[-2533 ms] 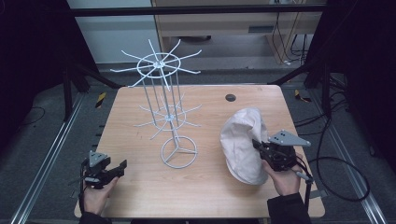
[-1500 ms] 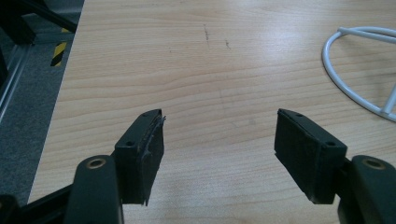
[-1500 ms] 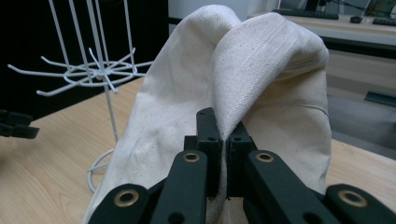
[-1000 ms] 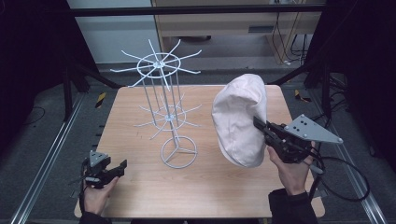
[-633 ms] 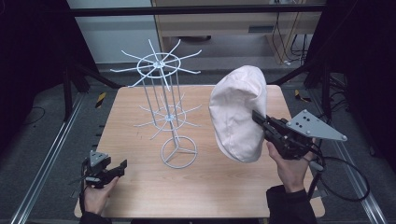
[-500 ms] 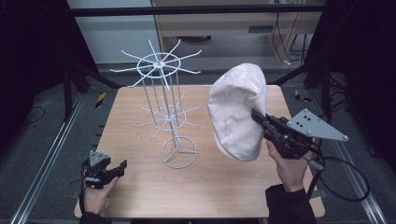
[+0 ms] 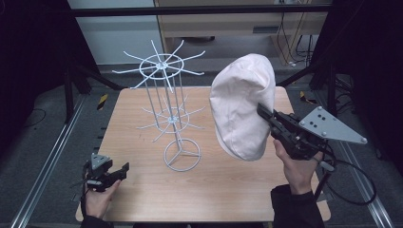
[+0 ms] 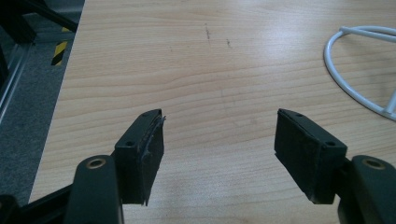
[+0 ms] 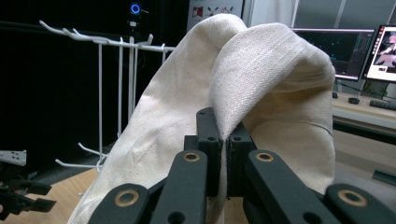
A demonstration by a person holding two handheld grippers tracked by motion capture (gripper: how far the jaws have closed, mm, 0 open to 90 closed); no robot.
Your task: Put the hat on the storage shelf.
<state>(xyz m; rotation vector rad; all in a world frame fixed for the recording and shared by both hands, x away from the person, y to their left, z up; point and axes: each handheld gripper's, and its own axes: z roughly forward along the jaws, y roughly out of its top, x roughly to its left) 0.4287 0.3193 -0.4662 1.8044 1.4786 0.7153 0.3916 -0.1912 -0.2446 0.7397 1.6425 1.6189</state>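
Cloth items: one pale cream cloth cap of soft woven fabric was held up in the air above the table's 3 o'clock side, clear of the surface, hanging from a pinched fold; its weave showed close in the right gripper view.
Stands: one white wire display stand with a ring base stood upright near the table's centre, at about 9 o'clock from the cap, not touching it; two tiers of radiating hooks could be counted, one at the top and one midway down.
Stand base: part of the white ring lay at 2 o'clock in the left gripper view.
Tables: one light wooden table.
Grippers: two.
Right gripper: held in the person's right hand at the table's 4 o'clock side; its two black jaws were clenched together on a fold of the cap, cloth pinched between them in the right gripper view.
Left gripper: held in the person's left hand at the table's 7 o'clock corner, low over the wood; its two jaws stood wide apart, released, with bare wood between them.
Grey plates: one three-cornered plate topped the right gripper.
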